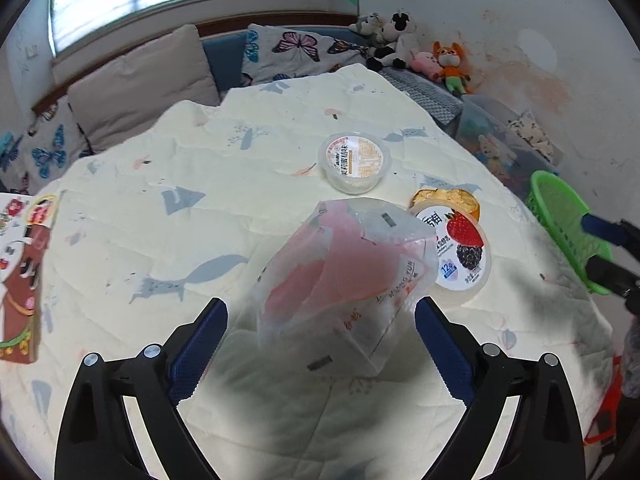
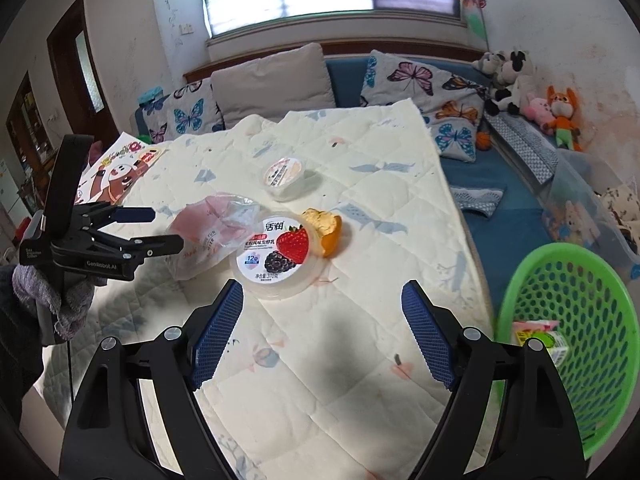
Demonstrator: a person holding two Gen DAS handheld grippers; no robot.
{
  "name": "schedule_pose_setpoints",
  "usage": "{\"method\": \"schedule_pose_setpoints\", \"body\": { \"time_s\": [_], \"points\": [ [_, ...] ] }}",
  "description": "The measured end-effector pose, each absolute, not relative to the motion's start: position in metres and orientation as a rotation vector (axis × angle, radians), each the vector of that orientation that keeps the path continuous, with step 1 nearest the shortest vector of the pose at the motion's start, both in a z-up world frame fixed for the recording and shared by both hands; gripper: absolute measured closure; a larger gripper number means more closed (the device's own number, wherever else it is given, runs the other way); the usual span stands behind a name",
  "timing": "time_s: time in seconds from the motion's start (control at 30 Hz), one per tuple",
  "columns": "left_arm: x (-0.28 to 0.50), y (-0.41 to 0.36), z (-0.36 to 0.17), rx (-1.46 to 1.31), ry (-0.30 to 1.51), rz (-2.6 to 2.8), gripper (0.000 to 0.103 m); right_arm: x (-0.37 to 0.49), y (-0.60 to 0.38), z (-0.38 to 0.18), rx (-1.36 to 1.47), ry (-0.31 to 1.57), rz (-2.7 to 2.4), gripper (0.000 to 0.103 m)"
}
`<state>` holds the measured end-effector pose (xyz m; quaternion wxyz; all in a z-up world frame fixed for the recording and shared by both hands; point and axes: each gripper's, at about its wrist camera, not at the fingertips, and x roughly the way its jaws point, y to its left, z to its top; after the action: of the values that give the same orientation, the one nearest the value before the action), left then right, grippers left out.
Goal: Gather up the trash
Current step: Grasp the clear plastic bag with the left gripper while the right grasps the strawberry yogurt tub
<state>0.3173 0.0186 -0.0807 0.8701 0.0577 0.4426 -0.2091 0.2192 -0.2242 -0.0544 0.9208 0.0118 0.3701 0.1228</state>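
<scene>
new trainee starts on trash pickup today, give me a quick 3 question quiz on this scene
1. True or false: the left gripper is shut on the plastic bag.
2. What already lies in the green basket? A) orange peel B) a small carton C) a spoon
3. Fill in: the orange peel lies beside the ___ tub.

Key: 1 false, its jaws are open around the bag. 2 B, the small carton. 3 yogurt.

Left gripper [image 1: 321, 312]: fingers spread wide, nothing clamped, pointing forward and down. In the right wrist view it enters from the left, held by a grey-gloved hand [image 2: 52, 296]. Right gripper [image 2: 322, 295]: fingers likewise wide apart, empty.
</scene>
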Motion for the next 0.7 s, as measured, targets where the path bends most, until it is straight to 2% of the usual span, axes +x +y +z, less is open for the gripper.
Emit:
{"method": "schedule_pose_setpoints", "body": {
  "time_s": [0.43, 0.7],
  "points": [
    [0.339, 0.020, -0.099, 0.083, 0.952, -0.573, 0.012, 0.252, -0.208, -0.082, 0.027, 0.829, 0.292, 0.021],
    [0.339, 0.026, -0.104, 0.041, 0.970, -0.607, 0.039, 0.265, -0.199, -0.091, 0.018, 0.848, 0.314, 0.021]
  ]
}}
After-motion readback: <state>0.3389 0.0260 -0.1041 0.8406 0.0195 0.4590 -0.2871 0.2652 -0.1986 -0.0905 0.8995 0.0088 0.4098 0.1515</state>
